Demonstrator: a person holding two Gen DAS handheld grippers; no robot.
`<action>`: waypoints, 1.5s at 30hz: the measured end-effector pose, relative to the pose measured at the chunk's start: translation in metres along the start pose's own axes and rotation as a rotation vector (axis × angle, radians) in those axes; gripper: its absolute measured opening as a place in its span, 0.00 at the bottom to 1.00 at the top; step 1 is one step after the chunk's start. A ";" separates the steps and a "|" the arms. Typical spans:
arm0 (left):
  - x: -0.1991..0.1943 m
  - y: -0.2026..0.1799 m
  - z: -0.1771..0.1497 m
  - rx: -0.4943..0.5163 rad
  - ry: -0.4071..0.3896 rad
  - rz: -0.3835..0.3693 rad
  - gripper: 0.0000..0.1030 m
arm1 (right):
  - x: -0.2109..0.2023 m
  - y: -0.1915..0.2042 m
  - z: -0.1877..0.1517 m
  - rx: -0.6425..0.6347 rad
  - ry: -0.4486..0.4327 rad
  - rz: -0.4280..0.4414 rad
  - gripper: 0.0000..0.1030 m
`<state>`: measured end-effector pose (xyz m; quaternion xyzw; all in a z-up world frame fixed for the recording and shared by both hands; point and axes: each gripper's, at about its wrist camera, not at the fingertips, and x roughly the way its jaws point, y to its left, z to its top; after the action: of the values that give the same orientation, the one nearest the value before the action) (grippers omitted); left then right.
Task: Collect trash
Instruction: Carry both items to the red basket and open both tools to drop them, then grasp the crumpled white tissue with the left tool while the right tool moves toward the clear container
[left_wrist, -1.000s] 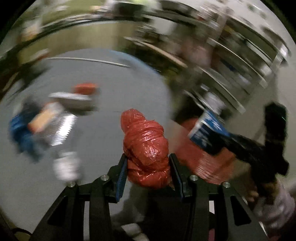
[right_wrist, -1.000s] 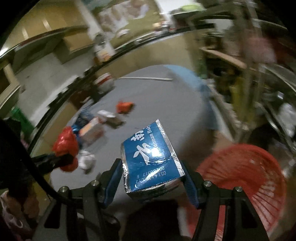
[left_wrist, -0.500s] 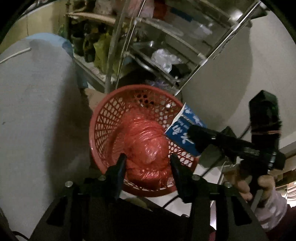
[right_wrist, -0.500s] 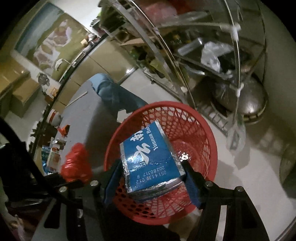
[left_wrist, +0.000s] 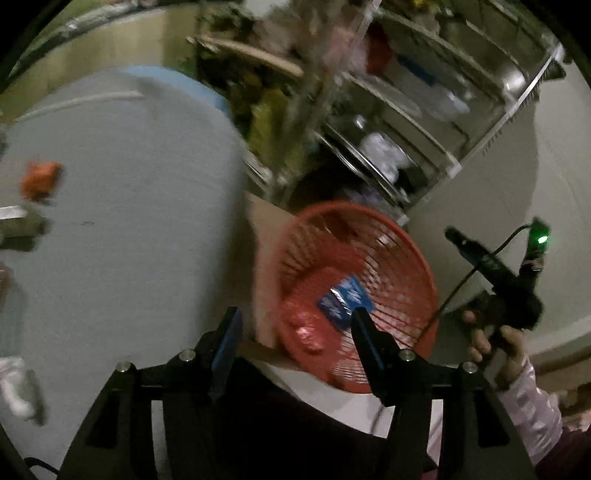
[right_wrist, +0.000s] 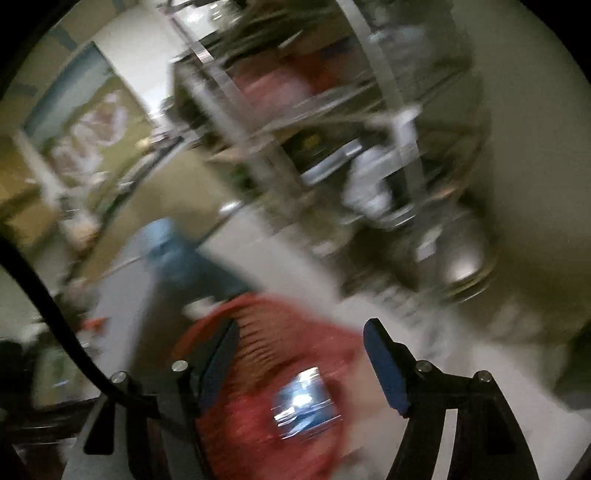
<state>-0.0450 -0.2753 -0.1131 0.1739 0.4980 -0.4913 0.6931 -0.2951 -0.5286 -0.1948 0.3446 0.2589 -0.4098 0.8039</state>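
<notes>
Only left view shows red bag (left_wrist: 303, 328) in basket (left_wrist: 402, 254).

**Cluttered home kitchen or storeroom**

Metal rack (left_wrist: 417, 122) crowded with pans, bags and containers stands against a plain wall. Grey-clothed round table (left_wrist: 122, 229) nearby. Red plastic basket (left_wrist: 413, 266) on a pale floor. Picture (right_wrist: 92, 129) hangs beyond.

I see the grey counter (left_wrist: 122, 229) filling the left of my left wrist view, with a small orange scrap (left_wrist: 40, 180) lying near its left edge and a thin white stick (left_wrist: 85, 101) along its far side. Beside the counter, the red mesh basket (left_wrist: 402, 258) sits on the pale floor (left_wrist: 369, 410), holding a blue carton (left_wrist: 345, 301) and a red crumpled bag (left_wrist: 304, 326).
</notes>
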 end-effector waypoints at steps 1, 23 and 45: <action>-0.012 0.007 -0.004 -0.006 -0.031 0.034 0.60 | 0.005 -0.004 0.000 -0.002 -0.012 -0.065 0.71; -0.110 0.159 -0.105 -0.355 -0.163 0.373 0.60 | 0.044 0.037 -0.008 -0.040 0.014 -0.242 0.71; -0.073 0.212 -0.093 -0.596 -0.214 0.087 0.45 | -0.023 0.260 -0.029 -0.345 0.199 0.549 0.76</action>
<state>0.0862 -0.0735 -0.1445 -0.0683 0.5365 -0.3090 0.7823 -0.0939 -0.3847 -0.1080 0.2985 0.2990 -0.0924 0.9016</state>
